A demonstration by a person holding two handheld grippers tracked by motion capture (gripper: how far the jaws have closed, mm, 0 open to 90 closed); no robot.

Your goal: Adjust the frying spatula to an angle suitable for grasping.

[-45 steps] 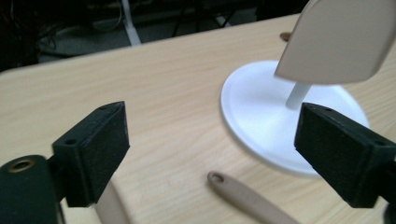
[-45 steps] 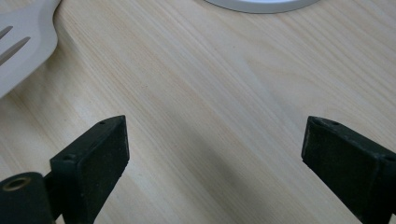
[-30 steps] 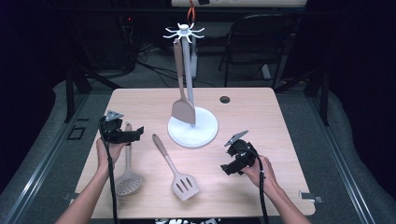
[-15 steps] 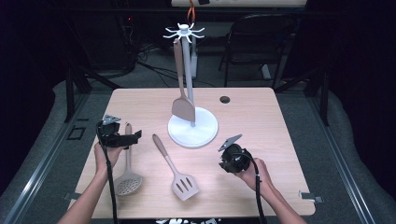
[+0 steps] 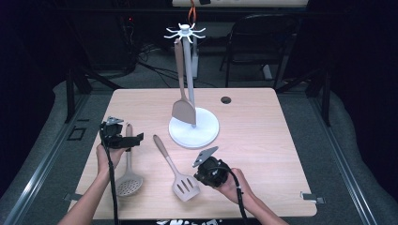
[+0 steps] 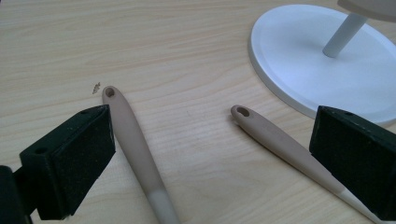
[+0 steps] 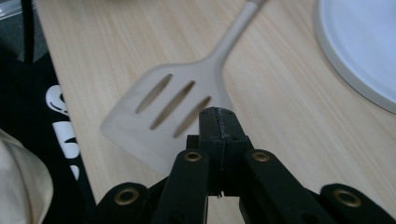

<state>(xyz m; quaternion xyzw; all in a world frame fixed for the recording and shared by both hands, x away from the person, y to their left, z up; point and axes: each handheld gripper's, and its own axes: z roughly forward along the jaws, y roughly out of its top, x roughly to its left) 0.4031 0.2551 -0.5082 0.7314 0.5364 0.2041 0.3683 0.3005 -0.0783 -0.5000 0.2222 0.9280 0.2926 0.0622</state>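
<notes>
Judging from how things lie, the main risk sits with the right gripper (image 5: 202,165): its jaws have just been closing and now stand pressed together with nothing between them, their tips hovering over the edge of the slotted spatula (image 7: 173,112) head in the right gripper view. If it is meant to pick that spatula up, pressed-together jaws can only nudge the flat head, which would likely slide or pivot on the smooth table (image 5: 263,140) rather than lift; a push toward the near edge could even tip it off. It would need to spread again and go for the handle, which runs up and away toward the white stand (image 5: 194,127). In the high view the slotted spatula lies just to the left of the right gripper, its head nearest, handle pointing toward the stand's base. The left gripper (image 5: 135,139) is spread wide and holds nothing; in the left gripper view its jaws straddle two handle ends, that of the skimmer (image 6: 135,144) near one jaw and the slotted spatula's near the other. Closing from there may catch neither, or knock the two together. A solid turner (image 5: 182,101) already hangs on the stand, so a careless swing near the post could set it swaying.
</notes>
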